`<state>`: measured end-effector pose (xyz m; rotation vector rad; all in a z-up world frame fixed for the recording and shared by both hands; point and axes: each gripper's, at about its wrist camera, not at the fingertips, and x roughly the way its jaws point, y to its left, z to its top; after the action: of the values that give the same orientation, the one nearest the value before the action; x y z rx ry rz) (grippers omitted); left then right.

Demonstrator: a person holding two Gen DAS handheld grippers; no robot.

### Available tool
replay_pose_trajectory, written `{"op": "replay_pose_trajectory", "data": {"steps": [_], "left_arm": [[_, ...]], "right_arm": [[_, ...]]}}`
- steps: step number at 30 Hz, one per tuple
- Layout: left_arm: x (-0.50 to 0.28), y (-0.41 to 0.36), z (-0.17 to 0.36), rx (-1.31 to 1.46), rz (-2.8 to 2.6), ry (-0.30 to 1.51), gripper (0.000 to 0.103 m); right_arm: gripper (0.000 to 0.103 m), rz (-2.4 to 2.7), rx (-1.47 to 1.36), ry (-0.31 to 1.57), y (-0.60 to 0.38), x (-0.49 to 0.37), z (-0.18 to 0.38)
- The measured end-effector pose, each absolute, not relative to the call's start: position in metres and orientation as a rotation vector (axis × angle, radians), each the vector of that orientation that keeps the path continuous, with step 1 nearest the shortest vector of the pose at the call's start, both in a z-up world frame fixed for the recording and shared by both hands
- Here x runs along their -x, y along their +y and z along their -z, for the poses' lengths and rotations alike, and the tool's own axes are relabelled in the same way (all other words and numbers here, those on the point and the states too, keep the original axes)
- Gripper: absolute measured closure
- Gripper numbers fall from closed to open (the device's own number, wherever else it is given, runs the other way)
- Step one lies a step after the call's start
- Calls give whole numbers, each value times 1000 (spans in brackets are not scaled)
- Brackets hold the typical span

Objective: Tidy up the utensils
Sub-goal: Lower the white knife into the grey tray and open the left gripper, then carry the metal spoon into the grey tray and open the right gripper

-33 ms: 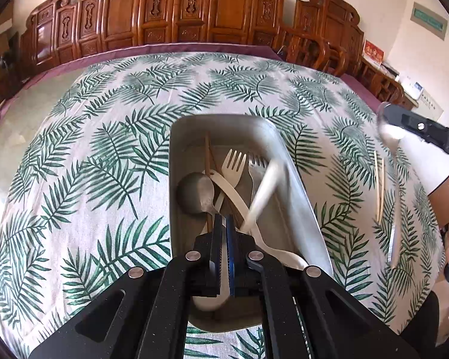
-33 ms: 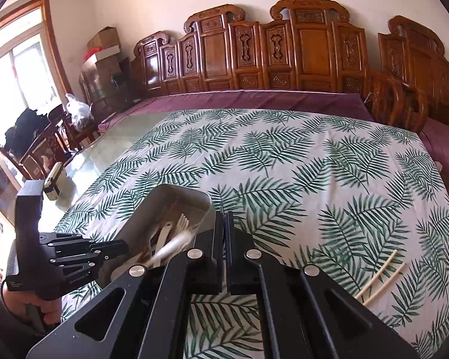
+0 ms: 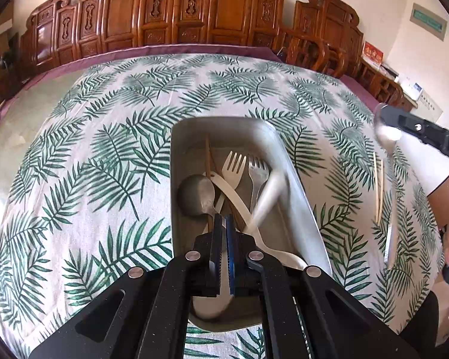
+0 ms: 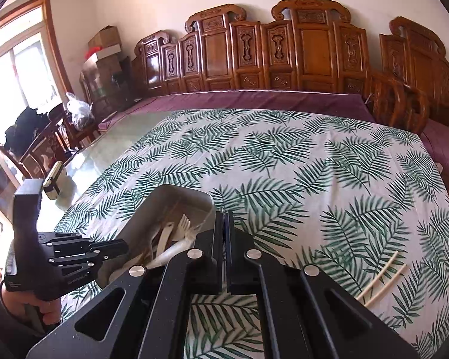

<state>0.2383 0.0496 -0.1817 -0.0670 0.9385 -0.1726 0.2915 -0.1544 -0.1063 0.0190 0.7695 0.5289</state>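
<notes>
A grey utensil bin stands on the leaf-print tablecloth and holds a metal spoon, a cream fork, a metal fork, brown chopsticks and a blurred white utensil caught in motion. My left gripper is shut with nothing between its fingers, right above the bin's near end. My right gripper is shut and empty, to the right of the bin. It shows in the left wrist view with a metal spoon in front of it. Pale chopsticks lie right of the bin.
A metal knife lies on the cloth right of the pale chopsticks. Carved wooden chairs line the far side of the table. Bare glass tabletop shows left of the cloth, with a small container on it.
</notes>
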Motion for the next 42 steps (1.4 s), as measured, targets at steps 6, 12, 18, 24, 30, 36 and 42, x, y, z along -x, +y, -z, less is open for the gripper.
{"op": "replay_pose_trajectory", "data": {"steps": [6, 12, 18, 24, 30, 36, 42], "left_arm": [[-235, 61, 166, 74, 169, 895, 83], [-235, 78, 153, 86, 146, 861, 60], [-238, 93, 149, 81, 97, 844, 28], [-239, 101, 146, 63, 57, 827, 16], [-241, 112, 144, 79, 34, 818, 15], [-242, 119, 145, 90, 18, 817, 14], [-242, 117, 145, 83, 23, 815, 14]], "right_arm": [[101, -551, 5, 771, -126, -298, 106], [101, -577, 21, 780, -97, -307, 113], [101, -584, 59, 792, -71, -323, 122], [101, -599, 94, 821, -50, -332, 138], [101, -613, 129, 856, -35, -333, 161], [100, -629, 107, 879, -28, -332, 173], [99, -650, 56, 887, -36, -329, 173]]}}
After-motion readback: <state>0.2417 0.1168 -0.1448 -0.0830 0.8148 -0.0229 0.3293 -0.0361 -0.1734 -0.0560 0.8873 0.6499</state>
